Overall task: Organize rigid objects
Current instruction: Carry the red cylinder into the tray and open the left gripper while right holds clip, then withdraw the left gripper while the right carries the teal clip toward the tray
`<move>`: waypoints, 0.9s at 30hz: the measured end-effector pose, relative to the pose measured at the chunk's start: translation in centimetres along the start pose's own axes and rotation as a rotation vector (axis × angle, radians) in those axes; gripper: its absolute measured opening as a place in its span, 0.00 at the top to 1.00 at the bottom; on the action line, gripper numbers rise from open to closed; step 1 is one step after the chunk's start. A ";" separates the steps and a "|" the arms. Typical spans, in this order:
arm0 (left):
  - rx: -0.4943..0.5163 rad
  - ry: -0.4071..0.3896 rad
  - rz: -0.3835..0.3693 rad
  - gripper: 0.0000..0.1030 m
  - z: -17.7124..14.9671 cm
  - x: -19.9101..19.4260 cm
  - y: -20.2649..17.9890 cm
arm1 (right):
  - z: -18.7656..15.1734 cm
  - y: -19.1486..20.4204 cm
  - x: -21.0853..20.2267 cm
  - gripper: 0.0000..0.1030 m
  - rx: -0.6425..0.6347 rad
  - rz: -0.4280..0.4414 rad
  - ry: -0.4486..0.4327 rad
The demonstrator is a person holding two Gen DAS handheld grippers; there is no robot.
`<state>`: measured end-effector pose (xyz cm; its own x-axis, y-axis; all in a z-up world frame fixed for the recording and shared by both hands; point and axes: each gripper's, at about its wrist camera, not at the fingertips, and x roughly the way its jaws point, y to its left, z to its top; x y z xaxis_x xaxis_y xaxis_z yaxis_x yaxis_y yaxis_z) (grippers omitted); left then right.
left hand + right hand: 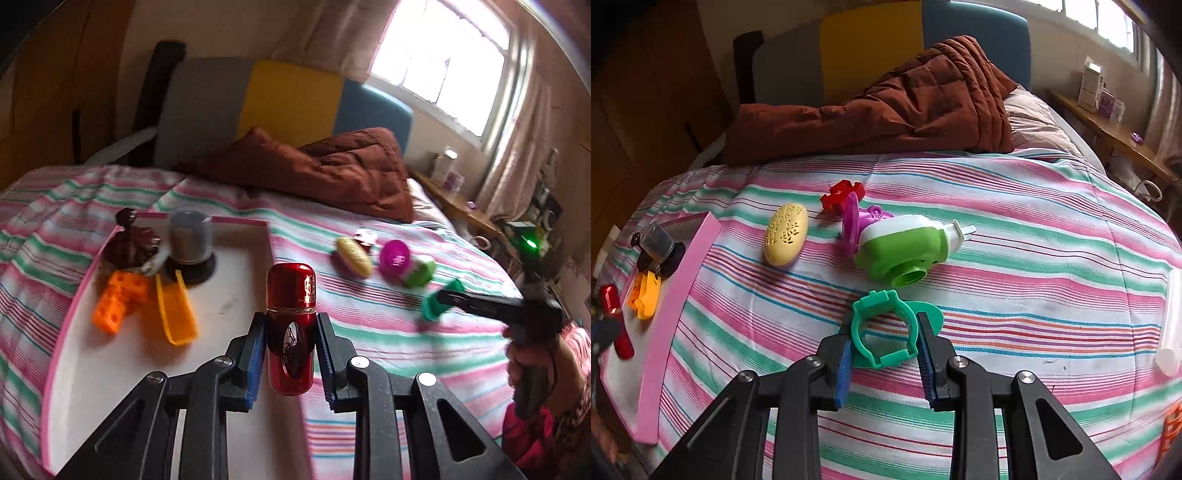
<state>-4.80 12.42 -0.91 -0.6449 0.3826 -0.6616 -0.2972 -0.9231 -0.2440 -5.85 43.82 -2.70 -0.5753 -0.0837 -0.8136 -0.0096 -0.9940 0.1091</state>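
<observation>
My left gripper (291, 325) is shut on a shiny red capsule-shaped bottle (291, 295), held upright above the right edge of the white tray with a pink rim (236, 266). That bottle (615, 317) also shows at the far left of the right wrist view. My right gripper (884, 332) is shut on a teal plastic clip (882, 328) just above the striped bedspread; the same clip (441, 299) and gripper appear at the right of the left wrist view. On the bed lie a yellow oval case (786, 234), a green and white toy (905, 251), a magenta piece (851, 221) and a red block (842, 195).
In the tray are an orange perforated block (118, 301), an orange scoop (175, 314), a grey cup on a black base (190, 240) and a dark brown ornament (131, 240). A brown quilt (886, 103) is heaped at the headboard. A white tube (1171, 325) lies at the right.
</observation>
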 end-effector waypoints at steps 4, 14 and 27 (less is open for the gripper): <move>-0.019 0.088 0.038 0.75 1.4 2.4 1.9 | 0.0 -0.2 0.1 0.70 0.008 -0.001 0.001; -0.074 0.227 0.099 0.75 2.6 6.7 4.7 | 0.1 -0.4 0.0 0.70 0.023 0.009 -0.006; 0.001 0.055 0.089 0.68 -0.4 0.5 3.1 | 0.1 -0.1 -0.1 0.70 0.017 0.027 -0.020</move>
<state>-5.81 9.74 -2.30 -0.6295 0.2959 -0.7185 -0.2413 -0.9534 -0.1813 -5.84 43.89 -2.53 -0.5917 -0.1088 -0.7988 -0.0074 -0.9901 0.1403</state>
